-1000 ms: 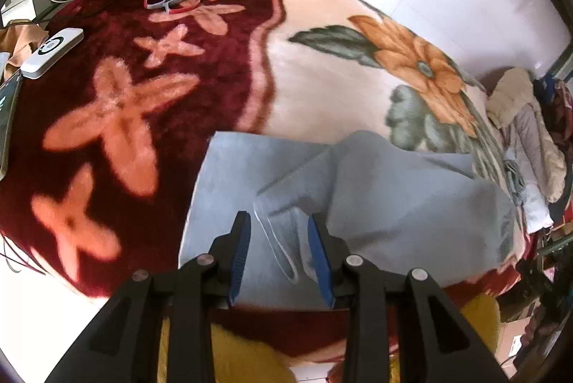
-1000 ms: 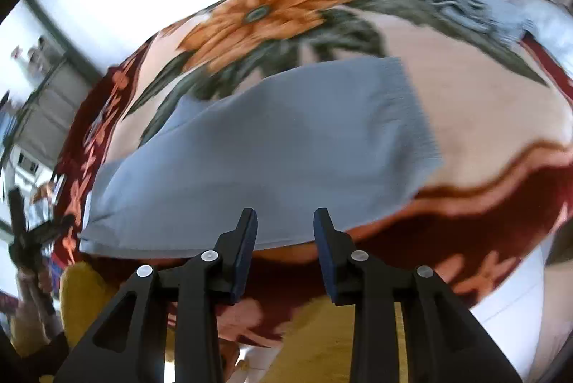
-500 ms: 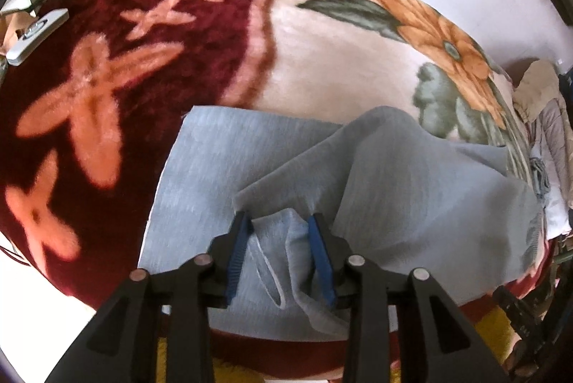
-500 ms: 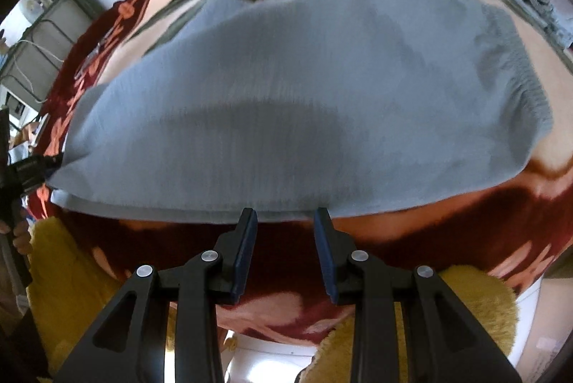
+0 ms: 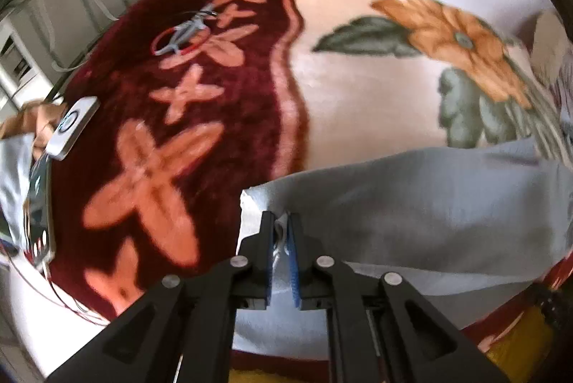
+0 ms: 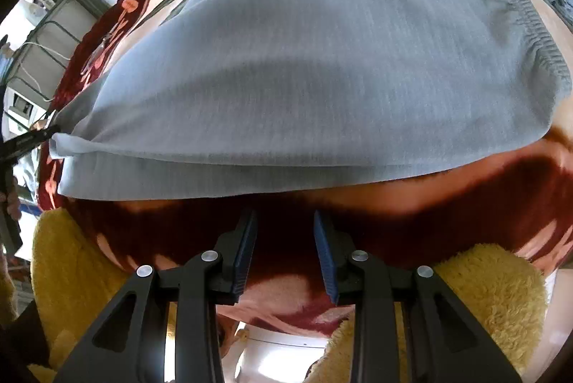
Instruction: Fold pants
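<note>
Light grey-blue pants point(image 6: 322, 67) lie folded lengthwise on a floral blanket point(image 5: 358, 89), elastic waistband point(image 6: 537, 35) at the right in the right wrist view. My left gripper point(image 5: 281, 229) is shut on the leg-end hem of the pants point(image 5: 429, 204), lifting it slightly off the blanket. It also shows at the far left of the right wrist view point(image 6: 32, 139). My right gripper point(image 6: 284, 232) is open and empty, just short of the pants' near edge, over the dark red blanket border.
A white remote point(image 5: 73, 128) and a dark device point(image 5: 37, 204) lie at the blanket's left edge. Red-handled scissors point(image 5: 182, 35) lie far back. A shelf point(image 5: 53, 6) stands behind. Yellow fuzzy fabric point(image 6: 494, 297) lies below the bed edge.
My left gripper closed on the pants' hem and lifted it, pulling back. My right gripper moved in closer to the pants' near edge and stayed open.
</note>
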Action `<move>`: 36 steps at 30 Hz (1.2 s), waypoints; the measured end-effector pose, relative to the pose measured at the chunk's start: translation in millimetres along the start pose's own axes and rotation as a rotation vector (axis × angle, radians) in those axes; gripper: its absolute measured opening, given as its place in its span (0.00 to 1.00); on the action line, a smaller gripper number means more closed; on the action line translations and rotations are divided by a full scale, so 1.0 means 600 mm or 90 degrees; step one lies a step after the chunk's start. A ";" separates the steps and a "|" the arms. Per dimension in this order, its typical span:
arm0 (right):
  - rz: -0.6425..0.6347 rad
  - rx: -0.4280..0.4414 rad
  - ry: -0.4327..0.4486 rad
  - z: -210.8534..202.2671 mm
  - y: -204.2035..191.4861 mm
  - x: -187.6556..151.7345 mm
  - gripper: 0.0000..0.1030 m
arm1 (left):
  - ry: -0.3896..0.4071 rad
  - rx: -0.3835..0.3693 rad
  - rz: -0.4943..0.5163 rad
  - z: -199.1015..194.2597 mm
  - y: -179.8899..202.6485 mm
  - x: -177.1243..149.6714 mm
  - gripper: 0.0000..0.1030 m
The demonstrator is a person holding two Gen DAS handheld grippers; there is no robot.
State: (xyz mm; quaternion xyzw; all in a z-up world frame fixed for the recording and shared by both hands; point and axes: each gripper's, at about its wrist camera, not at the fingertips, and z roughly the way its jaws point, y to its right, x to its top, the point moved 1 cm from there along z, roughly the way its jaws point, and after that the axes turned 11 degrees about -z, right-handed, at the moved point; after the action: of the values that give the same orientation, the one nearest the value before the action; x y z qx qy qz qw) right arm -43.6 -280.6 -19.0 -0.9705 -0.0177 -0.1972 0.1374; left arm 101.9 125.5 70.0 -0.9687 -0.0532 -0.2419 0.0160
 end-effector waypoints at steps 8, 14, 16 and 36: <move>-0.051 -0.003 0.009 -0.011 -0.036 0.017 0.32 | 0.002 0.025 -0.005 -0.001 -0.020 -0.008 0.47; -0.111 0.008 0.011 -0.002 -0.089 0.040 0.32 | -0.051 -0.076 -0.118 -0.011 -0.067 -0.037 0.49; -0.135 0.009 0.010 0.002 -0.109 0.046 0.32 | -0.070 -0.092 -0.144 -0.010 -0.078 -0.048 0.49; -0.153 0.004 -0.002 0.023 -0.134 0.041 0.32 | -0.100 -0.141 -0.216 -0.013 -0.114 -0.095 0.04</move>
State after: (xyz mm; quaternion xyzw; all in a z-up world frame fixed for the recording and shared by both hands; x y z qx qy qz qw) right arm -22.9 -199.7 -0.9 -0.9613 -0.1349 -0.2106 0.1159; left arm 40.8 187.6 50.4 -0.9576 -0.1894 -0.1691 -0.1360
